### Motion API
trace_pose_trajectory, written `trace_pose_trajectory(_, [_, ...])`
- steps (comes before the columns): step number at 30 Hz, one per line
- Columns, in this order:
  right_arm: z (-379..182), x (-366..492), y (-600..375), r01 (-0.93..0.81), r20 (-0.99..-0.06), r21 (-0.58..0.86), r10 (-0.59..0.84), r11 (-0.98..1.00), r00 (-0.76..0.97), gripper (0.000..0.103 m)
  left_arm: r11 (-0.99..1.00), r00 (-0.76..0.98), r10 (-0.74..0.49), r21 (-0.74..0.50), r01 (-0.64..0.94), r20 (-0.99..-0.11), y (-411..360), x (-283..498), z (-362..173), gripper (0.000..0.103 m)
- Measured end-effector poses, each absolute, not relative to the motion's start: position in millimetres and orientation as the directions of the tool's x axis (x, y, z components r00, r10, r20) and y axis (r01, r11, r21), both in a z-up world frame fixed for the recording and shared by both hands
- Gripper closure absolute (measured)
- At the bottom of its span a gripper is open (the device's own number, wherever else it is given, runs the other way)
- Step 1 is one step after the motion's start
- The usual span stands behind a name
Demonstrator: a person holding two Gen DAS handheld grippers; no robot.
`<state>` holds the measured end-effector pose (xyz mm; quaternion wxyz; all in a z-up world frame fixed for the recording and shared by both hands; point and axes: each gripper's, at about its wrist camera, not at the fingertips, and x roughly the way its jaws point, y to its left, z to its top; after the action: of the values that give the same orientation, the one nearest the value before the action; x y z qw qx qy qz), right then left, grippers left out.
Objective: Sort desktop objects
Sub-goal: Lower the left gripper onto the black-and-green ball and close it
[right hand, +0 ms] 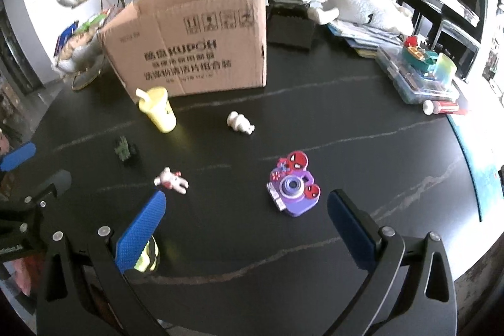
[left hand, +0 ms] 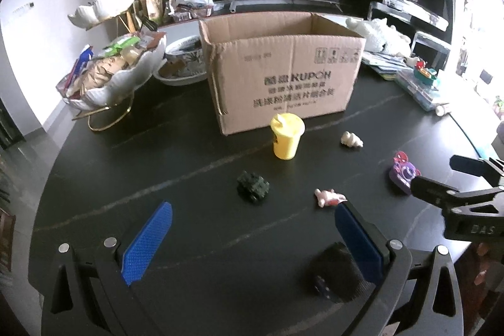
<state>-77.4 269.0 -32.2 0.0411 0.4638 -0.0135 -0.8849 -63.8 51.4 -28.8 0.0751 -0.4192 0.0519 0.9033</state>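
An open cardboard box stands at the back of the dark table. In front of it lie a yellow cup, a white figurine, a dark green toy, a pink-white bunny figure and a purple toy camera. My left gripper is open and empty, short of the green toy. My right gripper is open and empty, just short of the camera. A small dark and yellow object lies by each gripper's finger.
White shell-shaped dishes of snacks and a bowl stand left of the box. A plush toy, books and a clear case of toys lie at the right. A black box sits behind the cardboard box. The table's edge curves near me.
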Motion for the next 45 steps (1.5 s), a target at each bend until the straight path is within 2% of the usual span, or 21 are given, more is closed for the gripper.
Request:
trace_pose_trajectory(14, [-36.0, -72.4, 276.2, 0.046, -0.822, 0.094, -0.103, -0.995, -0.561, 0.003, -0.966, -0.601, 0.142, 0.022, -0.257, -0.787, 86.3, -30.6, -58.6, 0.001])
trace_pose_trajectory(22, [-40.1, -72.9, 277.4, 0.047, -0.827, 0.109, -0.117, -0.993, -0.551, 0.005, -0.961, -0.61, 0.109, 0.073, -0.267, -0.785, 103.0, -24.3, -73.5, 0.002])
trace_pose_trajectory(26, [-41.8, -74.3, 277.6, 0.047, -0.829, 0.11, -0.118, -0.993, -0.546, 0.006, -0.957, -0.604, 0.107, 0.083, -0.277, -0.789, 108.0, -22.9, -80.5, 0.008])
trace_pose_trajectory(31, [-44.0, -75.6, 279.5, 0.04, -0.834, 0.114, -0.118, -0.993, -0.539, 0.007, -0.957, -0.594, 0.114, 0.072, -0.281, -0.797, 109.5, -24.9, -86.7, 0.009])
trace_pose_trajectory(38, [-46.6, -77.5, 280.1, 0.039, -0.84, 0.114, -0.117, -0.993, -0.529, 0.007, -0.954, -0.592, 0.13, 0.061, -0.292, -0.795, 112.7, -25.1, -89.1, 0.017])
trace_pose_trajectory(45, [-48.6, -78.6, 281.2, 0.037, -0.842, 0.119, -0.12, -0.992, -0.525, 0.008, -0.947, -0.56, 0.129, 0.065, -0.314, -0.818, 121.2, -26.6, -99.1, 0.043])
